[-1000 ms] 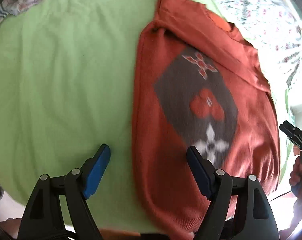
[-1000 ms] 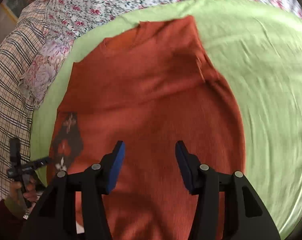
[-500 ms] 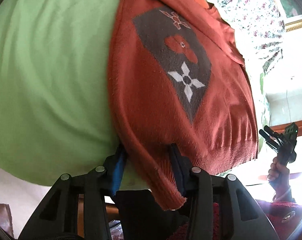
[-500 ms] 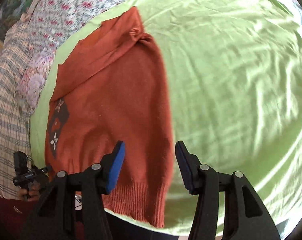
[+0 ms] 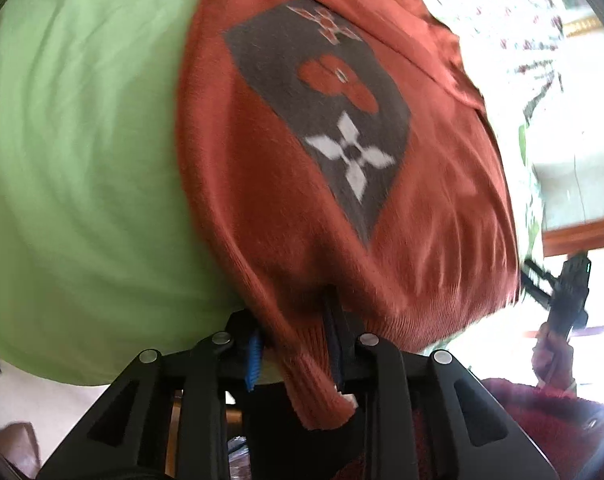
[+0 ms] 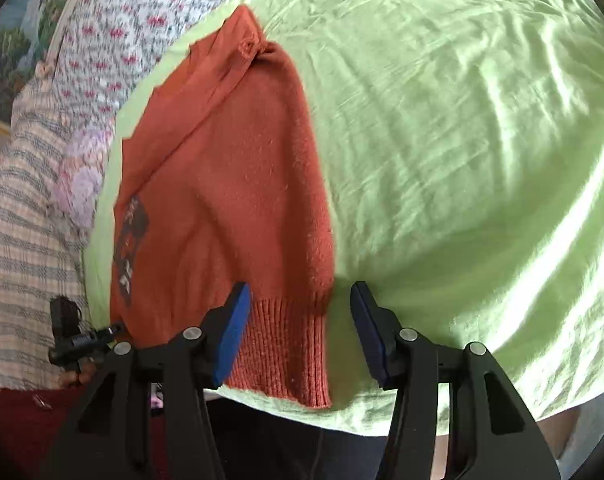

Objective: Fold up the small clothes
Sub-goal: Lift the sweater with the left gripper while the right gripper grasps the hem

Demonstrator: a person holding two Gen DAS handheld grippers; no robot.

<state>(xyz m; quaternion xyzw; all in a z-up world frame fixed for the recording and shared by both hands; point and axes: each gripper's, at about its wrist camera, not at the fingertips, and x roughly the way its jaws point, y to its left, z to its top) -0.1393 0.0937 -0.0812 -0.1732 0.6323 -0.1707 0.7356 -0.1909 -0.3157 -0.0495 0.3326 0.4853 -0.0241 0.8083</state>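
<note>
Left tongs (image 5: 298, 356) pinch the ribbed hem corner of the orange sweater (image 5: 341, 168) at lower centre, likely to lift it for a fold. Right tongs (image 6: 298, 332) gape wide around the other hem corner, gripping nothing. The sweater lies flat on the green bed (image 6: 461, 140).

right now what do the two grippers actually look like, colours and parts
Both are alike: the left gripper and right gripper have angular black plastic frames with cut-out openings, round silver screw heads at the joints, and flat blue pads on the inner faces of the fingers. No cables show.
</note>
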